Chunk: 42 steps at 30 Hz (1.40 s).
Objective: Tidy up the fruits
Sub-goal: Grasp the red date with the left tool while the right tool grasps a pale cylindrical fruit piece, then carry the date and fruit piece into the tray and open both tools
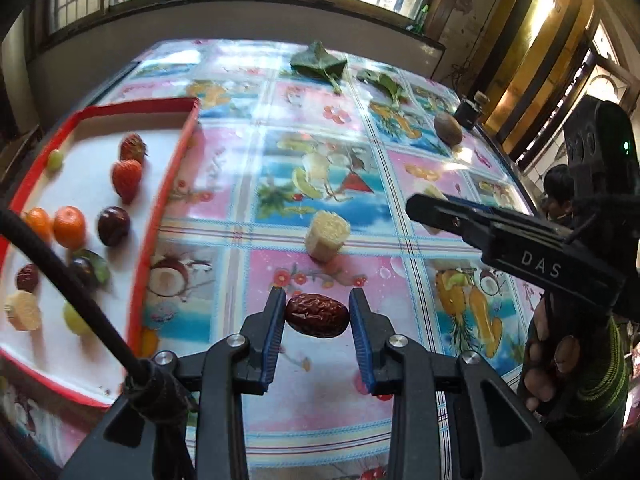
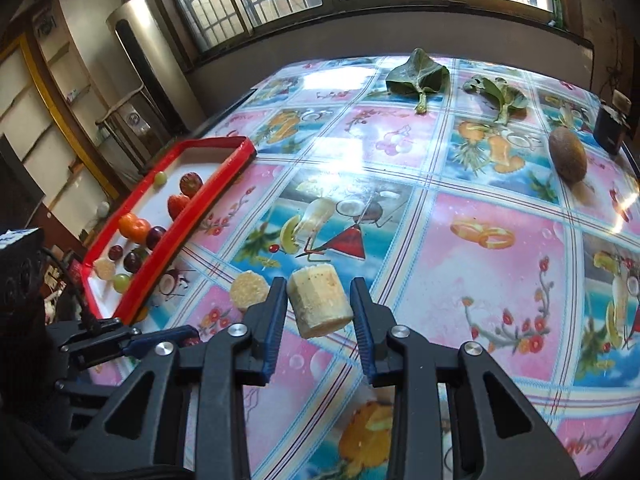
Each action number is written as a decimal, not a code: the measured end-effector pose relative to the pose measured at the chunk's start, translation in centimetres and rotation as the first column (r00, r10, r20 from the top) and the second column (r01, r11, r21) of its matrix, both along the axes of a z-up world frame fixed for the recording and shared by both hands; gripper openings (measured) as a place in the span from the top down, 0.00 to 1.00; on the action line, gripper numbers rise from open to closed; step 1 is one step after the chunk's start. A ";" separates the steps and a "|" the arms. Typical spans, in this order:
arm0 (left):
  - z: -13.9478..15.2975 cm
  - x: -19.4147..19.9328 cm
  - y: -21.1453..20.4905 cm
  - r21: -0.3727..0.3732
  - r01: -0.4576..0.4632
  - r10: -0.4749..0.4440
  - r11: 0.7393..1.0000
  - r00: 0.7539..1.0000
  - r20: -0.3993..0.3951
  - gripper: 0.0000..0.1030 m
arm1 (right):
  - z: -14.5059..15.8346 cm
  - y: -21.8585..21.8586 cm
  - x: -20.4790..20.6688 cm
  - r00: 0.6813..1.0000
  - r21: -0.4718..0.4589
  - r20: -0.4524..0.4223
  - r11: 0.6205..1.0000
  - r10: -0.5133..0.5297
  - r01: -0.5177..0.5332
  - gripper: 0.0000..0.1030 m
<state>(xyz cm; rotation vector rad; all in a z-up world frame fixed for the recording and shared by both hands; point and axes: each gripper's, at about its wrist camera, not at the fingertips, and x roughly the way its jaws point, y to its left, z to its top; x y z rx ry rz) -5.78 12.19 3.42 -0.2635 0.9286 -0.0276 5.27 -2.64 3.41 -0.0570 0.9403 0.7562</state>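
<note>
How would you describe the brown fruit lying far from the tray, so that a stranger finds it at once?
Start from the red tray at the table's left side and look across the patterned tablecloth to the far right corner. There, beside a small dark jar, lies the kiwi. It is the only fuzzy brown oval; its neighbours are flat green leaves.

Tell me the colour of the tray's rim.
Red, around a white floor; the tray shows best in the left wrist view.

Black claw [image 1: 318, 316] with blue pads, silver screws.
</note>
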 end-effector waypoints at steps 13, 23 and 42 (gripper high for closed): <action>3.6 -2.6 7.1 0.022 -0.163 0.161 0.986 0.984 0.083 0.69 | 2.2 1.3 -2.1 0.999 0.084 0.002 0.995 0.046 -0.046 0.67; 4.7 -3.7 12.4 0.020 -0.262 0.258 0.965 0.960 0.112 0.69 | 3.2 5.9 -2.4 0.993 0.103 0.016 0.988 0.114 -0.115 0.67; 4.7 -4.1 15.8 0.010 -0.328 0.325 0.944 0.939 0.112 0.69 | 3.4 11.0 -2.4 0.980 0.097 0.004 0.976 0.197 -0.196 0.67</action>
